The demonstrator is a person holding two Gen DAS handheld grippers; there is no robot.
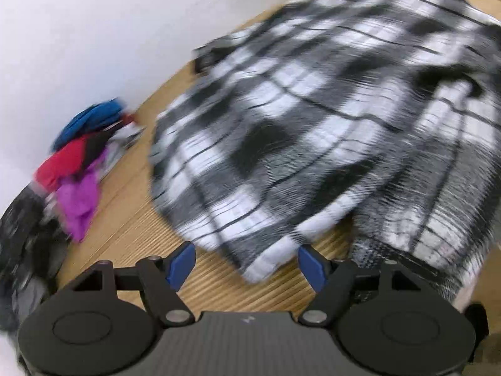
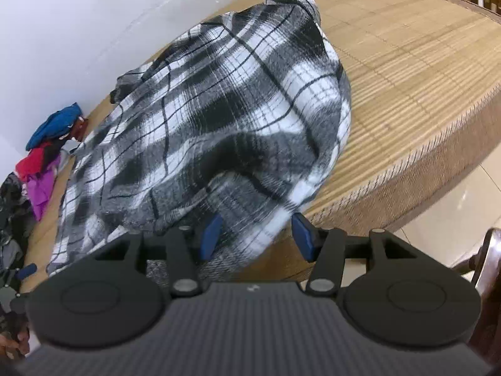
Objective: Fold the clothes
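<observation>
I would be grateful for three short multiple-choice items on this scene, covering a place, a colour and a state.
1. Where is the pile of bright clothes?
A. by the white wall
B. on the floor
C. on a chair

2. What colours is the checked flannel shirt?
A. red, blue
B. black, white
C. green, yellow

3. How is the right claw?
A. shut, empty
B. open, cloth between its blue pads
C. holding a hanger

Answers: 1 A, it lies on the woven mat at the wall. 2 B, check pattern. 3 B, pads stand apart.

each gripper, left [image 1: 246, 263] and right [image 2: 256, 236], had a black ribbed body with round discs, silver pivot pins, angular black linkages, blue pads and what seemed a small pale logo.
</observation>
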